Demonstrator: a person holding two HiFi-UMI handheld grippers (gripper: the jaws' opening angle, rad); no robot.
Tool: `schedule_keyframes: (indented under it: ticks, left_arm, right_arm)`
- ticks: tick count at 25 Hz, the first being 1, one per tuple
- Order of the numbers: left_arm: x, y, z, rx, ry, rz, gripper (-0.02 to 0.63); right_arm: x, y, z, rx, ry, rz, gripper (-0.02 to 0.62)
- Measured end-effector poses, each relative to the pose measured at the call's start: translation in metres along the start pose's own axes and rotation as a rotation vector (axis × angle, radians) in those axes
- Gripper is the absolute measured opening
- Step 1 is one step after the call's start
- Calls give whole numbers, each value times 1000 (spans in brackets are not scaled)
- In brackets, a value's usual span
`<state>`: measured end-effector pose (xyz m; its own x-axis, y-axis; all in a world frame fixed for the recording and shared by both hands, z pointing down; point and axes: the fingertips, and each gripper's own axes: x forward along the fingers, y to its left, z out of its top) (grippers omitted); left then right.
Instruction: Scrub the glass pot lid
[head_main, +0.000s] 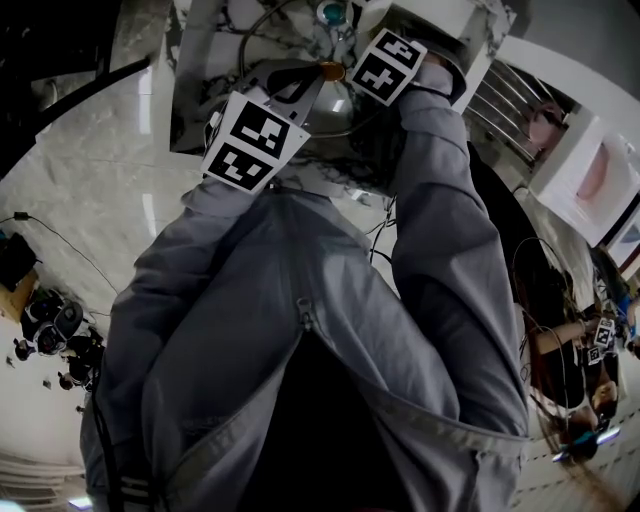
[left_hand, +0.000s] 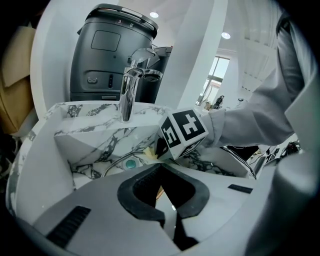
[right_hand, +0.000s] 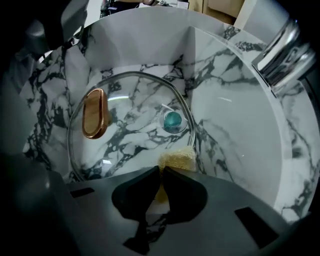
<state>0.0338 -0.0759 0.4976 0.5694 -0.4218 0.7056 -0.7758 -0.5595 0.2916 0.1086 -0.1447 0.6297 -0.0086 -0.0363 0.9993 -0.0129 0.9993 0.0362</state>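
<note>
Glass pot lid (right_hand: 130, 130) in sink (right_hand: 240, 125), covering drain (right_hand: 172, 121). Right gripper (right_hand: 161, 172) clamped on sponge (right_hand: 177, 159), just beside drain, at lid rim. Left gripper (left_hand: 161, 166) closed, apparently pinching lid edge. No suds visible; scrubbing judged mostly outstanding.

The glass pot lid (right_hand: 135, 130) is round and clear, with a thin metal rim and an oblong copper-coloured handle (right_hand: 95, 112) at its middle. It lies handle up in the marble sink (right_hand: 240, 130), and the teal drain plug (right_hand: 172, 121) shows through the glass near the rim. A yellow sponge (right_hand: 177, 159), pinched in the right tool (right_hand: 161, 170), sits at the lid's near edge.
</note>
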Motion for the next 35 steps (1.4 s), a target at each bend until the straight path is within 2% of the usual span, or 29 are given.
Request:
schedule_keyframes:
  ticks: [5,12,18,20,24,27,31,35]
  left_arm:
    - [-2,-7,-2,7,-2,-4,15]
    - [-10,-17,-4,22,-12,-7,15]
    - [-18,-29,-8,34,-24,-12,15]
    - [-22,-33,-10,39,-29,-11,15]
    - [-32,-39,-15,50,-33,-6,15]
    - [-43,-43,-19,55,-37,-1,15]
    - [-62,-47,-18,70,-47,5,15]
    - [-84,-53,-16,98,-54,7,15]
  right_arm:
    - [-9,32,1,-61,-8,61,46]
    - [-17,84,-2,-130,22,85,46]
    - [-20,132,-5,-122,27,143,46]
    - [-21,150,-5,-120,23,185,46]
    - [-23,192,-6,-142,19,323,46]
    - [-32,212,-5,-119,2,382,46]
    - [-55,220,0,-106,-22,389,46]
    - [-84,223,6,-86,-42,353,46]
